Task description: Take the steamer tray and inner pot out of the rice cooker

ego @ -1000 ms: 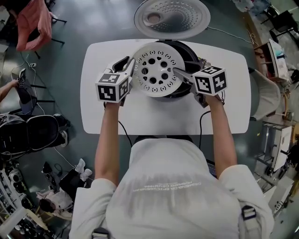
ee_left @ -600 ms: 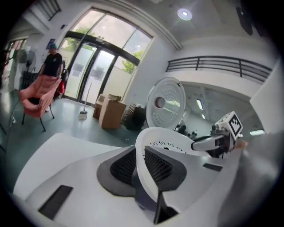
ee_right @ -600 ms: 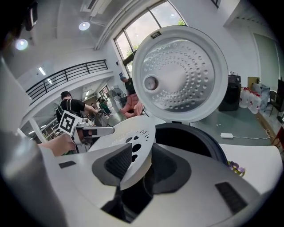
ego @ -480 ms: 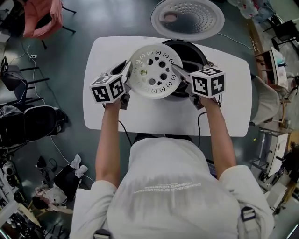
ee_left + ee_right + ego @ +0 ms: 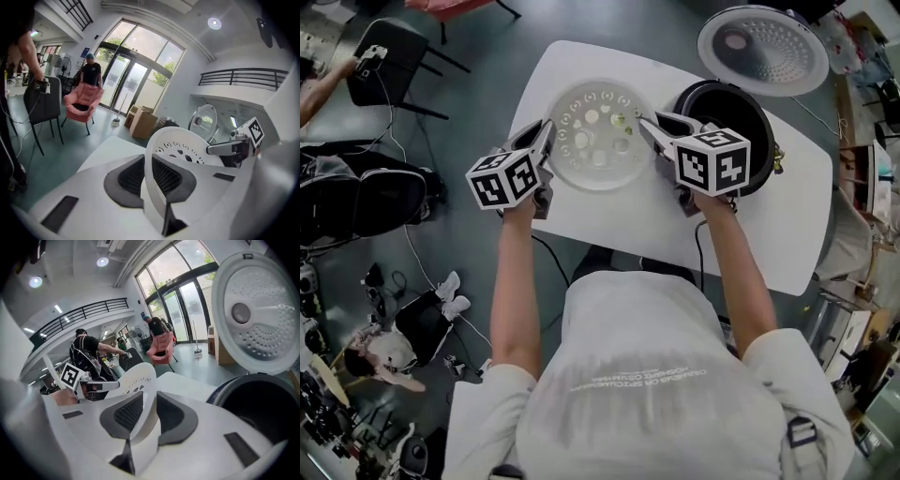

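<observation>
Steamer tray (image 5: 598, 136) removal is the step in hand. The perforated white tray is out of the rice cooker (image 5: 761, 127) and sits over the bare part of the bench (image 5: 647, 220), just beside the cooker on the person's left. The head view does not show whether the tray's underside touches the bench yet.

The left gripper (image 5: 546, 136) is clamped on the tray's left rim, and the right gripper (image 5: 649, 127) is clamped on the opposite rim. Both pairs of jaws have just been closing, the right pair more so, and each gripper view shows the thin rim standing between the dark pads.

The cooker lid (image 5: 762, 49) stands open. The inner pot (image 5: 724, 105) appears as a dark cavity still seated in the cooker body, so roughly half the task remains.

Next move, as judged:
1. Lower the tray level onto the bench, well clear of the cooker mouth.
2. Open both grippers and draw them back off the rim.
3. Bring the grippers to opposite sides of the inner pot's rim and lift it straight up, since a tilted lift is likely to bind the pot against the cooker wall.
</observation>
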The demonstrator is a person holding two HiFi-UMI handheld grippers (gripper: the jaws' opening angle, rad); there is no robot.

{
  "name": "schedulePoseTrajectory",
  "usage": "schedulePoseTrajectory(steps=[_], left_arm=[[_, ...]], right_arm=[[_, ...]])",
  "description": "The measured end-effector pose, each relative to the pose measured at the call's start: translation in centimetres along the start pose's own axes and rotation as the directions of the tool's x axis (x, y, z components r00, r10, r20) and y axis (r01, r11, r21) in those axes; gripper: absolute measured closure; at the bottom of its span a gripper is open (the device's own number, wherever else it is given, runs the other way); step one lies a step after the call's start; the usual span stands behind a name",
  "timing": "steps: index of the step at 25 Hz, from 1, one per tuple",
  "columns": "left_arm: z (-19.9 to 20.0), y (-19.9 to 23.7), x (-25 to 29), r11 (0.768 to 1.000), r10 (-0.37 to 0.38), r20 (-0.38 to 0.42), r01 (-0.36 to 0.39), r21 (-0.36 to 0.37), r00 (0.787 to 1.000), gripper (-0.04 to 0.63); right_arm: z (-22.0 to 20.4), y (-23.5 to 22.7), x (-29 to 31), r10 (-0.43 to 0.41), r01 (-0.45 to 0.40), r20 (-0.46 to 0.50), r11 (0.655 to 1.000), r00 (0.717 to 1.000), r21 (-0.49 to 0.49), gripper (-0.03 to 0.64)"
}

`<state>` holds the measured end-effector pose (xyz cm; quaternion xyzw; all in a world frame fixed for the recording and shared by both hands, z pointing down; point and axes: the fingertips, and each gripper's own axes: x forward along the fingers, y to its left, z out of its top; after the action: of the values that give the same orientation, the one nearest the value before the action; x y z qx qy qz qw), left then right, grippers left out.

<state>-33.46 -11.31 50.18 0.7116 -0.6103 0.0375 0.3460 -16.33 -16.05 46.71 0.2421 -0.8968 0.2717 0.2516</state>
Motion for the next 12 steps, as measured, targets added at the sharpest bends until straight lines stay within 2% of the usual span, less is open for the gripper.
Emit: schedulePoseTrajectory(steps=[5, 8, 12], left_arm=[[-3.0, 6.0, -3.2, 0.995, 0.102, -0.031, -0.102, 0.006, 0.994, 0.540], [-5.1, 7.5, -3.3, 0.990, 0.143, -0.073, -0.142, 0.016, 0.987, 0.538], [-8.8, 8.9, -2.3, 0.987, 0.160, -0.147, -0.161, 0.002, 0.976, 0.538]], right_arm=[[-3.3, 4.1, 5.2, 0.031, -0.033, -0.067, 0.999, 0.997, -0.030, 0.512], [-6.1, 4.0, 7.3, 0.050, -0.051, -0.109, 0.999, 0.993, -0.008, 0.514], [-9.9, 2.7, 9.4, 0.072, -0.061, -0.156, 0.996, 0.985, 0.070, 0.518]])
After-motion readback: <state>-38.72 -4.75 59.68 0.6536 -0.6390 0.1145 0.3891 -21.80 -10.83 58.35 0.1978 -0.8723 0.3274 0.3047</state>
